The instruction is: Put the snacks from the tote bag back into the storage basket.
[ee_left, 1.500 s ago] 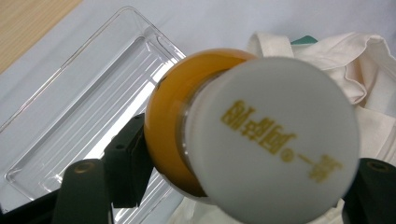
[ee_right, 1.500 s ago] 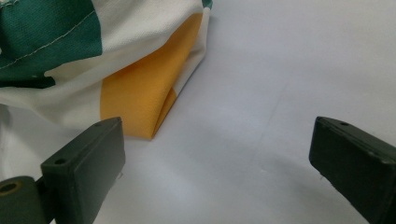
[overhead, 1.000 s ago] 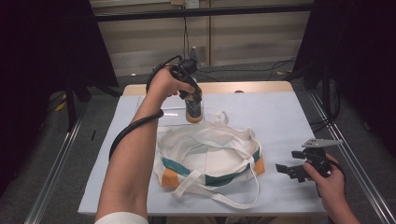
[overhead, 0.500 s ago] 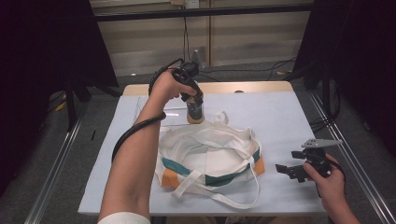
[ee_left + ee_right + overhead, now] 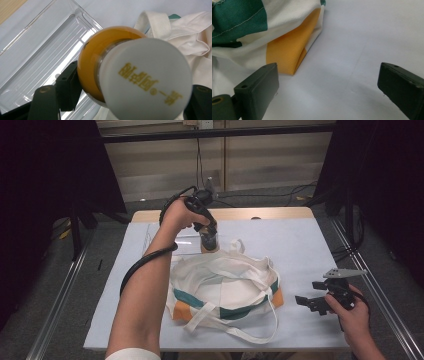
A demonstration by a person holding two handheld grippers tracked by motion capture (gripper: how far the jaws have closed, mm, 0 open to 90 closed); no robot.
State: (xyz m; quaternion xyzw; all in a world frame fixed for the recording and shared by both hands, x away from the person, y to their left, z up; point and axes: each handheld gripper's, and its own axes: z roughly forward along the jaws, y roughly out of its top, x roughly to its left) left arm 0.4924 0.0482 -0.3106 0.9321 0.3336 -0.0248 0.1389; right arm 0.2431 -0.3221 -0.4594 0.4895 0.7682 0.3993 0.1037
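Observation:
An orange bottle (image 5: 93,53) with a white cap (image 5: 145,80) is clamped between the black jaws of my left gripper (image 5: 208,240), which is shut on it. It hangs over the near edge of a clear plastic tray (image 5: 42,50), right beside the back rim of a white tote bag (image 5: 225,287) with green and orange panels. In the high view the bottle (image 5: 209,247) shows just below the hand. My right gripper (image 5: 307,301) rests low at the table's front right, open, with its jaws wide apart and nothing between them. The bag's orange corner (image 5: 287,52) lies just ahead of it.
The bag's long straps (image 5: 240,332) trail toward the front edge of the pale blue table cover (image 5: 300,245). The clear tray (image 5: 172,242) lies at the back left. A cable runs along my left forearm. Dark stands flank the table.
The left hand with the bottle has shifted only slightly over the tray's edge. The right hand has kept still.

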